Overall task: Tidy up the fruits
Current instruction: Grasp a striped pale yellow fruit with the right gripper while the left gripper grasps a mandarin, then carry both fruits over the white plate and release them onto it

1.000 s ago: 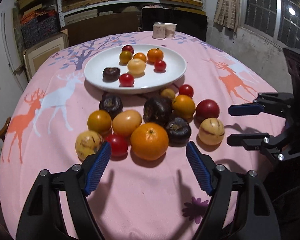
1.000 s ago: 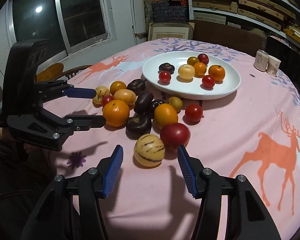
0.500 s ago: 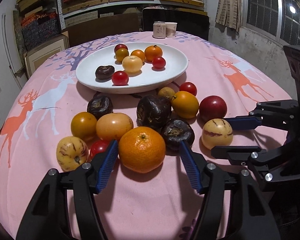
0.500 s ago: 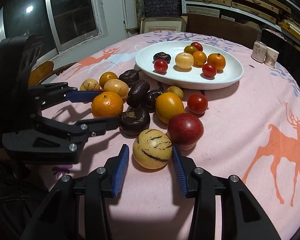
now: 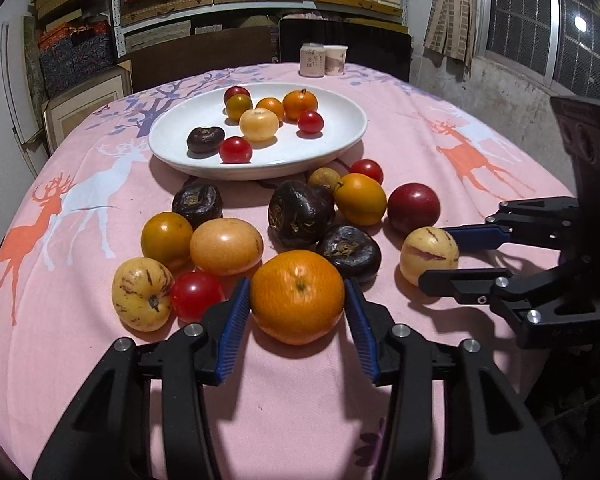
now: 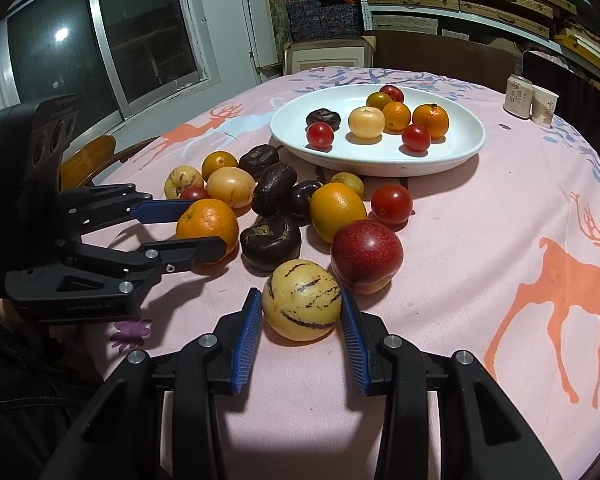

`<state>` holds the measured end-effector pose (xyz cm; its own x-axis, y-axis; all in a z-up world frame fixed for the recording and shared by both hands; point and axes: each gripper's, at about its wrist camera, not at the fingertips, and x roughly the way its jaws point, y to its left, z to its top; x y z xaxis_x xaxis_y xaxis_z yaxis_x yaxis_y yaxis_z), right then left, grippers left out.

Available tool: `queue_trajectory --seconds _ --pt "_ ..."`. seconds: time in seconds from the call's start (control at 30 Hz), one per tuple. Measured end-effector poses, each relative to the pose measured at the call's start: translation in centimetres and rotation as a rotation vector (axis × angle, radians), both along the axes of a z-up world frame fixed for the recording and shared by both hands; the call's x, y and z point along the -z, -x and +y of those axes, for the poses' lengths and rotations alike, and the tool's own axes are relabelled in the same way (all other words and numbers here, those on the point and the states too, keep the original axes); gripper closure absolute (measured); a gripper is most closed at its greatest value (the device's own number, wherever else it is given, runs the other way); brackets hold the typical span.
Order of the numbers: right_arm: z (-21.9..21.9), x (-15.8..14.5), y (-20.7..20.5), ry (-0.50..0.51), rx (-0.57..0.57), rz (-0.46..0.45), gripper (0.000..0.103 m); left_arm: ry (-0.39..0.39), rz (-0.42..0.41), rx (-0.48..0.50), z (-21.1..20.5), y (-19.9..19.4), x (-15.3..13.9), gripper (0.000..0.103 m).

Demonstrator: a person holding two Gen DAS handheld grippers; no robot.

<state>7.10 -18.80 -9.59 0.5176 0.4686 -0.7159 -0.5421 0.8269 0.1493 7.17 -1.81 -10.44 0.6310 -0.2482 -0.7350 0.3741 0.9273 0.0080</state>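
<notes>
Two hand-held grippers close in on fruit at the near edge of a pink deer-print tablecloth point(image 5: 480, 120), with the sorting only partly done. The left gripper point(image 5: 298, 308) brackets a large orange point(image 5: 298, 296), its jaws closing and its blue pads already at the fruit's sides; the right gripper point(image 6: 302, 320) does the same with a striped yellow melon-like fruit point(image 6: 302, 300), pads touching its flanks. Both fruits sit on the cloth at the front of the loose pile — neither appears lifted yet.

On the white plate point(image 5: 340, 148) at the far side of the pile lie eight fruits: three small red ones, three orange-toned, one pale yellow and one dark brown. Left on the cloth — by a count from both views — are thirteen: three dark brown fruits, two small red tomatoes, one large red plum-like fruit point(image 6: 366, 254), two striped yellow ones, the large orange, three further orange or amber fruits, and one small tan fruit tucked against the plate's edge.

Judged from that split, well under half of the job is finished. Two paper cups point(image 5: 324, 60) stand beyond the plate, untouched by the work.
</notes>
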Motion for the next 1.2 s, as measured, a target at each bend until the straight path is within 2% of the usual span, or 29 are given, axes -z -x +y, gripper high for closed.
queue_trajectory --seconds 0.07,0.3,0.7,0.93,1.07,1.2 --pt "0.1 0.0 -0.1 0.003 0.0 -0.001 0.063 0.002 0.055 -0.021 -0.1 -0.9 1.0 0.055" --pt "-0.1 0.0 0.0 -0.009 0.001 -0.004 0.063 0.023 0.04 -0.034 0.1 -0.6 0.6 0.057" --pt "-1.3 -1.7 0.7 -0.031 0.033 -0.068 0.063 0.065 0.003 -0.03 0.6 0.9 -1.5 0.057" --pt "-4.2 -5.9 -0.6 -0.064 0.134 -0.156 0.063 0.067 -0.06 -0.055 1.6 -0.4 -5.5 0.057" --pt "-5.6 -9.2 -2.4 -0.09 0.174 -0.21 0.063 0.056 -0.102 -0.07 1.9 -2.6 -8.5 0.057" --pt "-5.8 -11.0 -5.4 -0.102 0.188 -0.223 0.063 0.047 -0.098 -0.092 2.1 -6.3 -10.1 0.057"
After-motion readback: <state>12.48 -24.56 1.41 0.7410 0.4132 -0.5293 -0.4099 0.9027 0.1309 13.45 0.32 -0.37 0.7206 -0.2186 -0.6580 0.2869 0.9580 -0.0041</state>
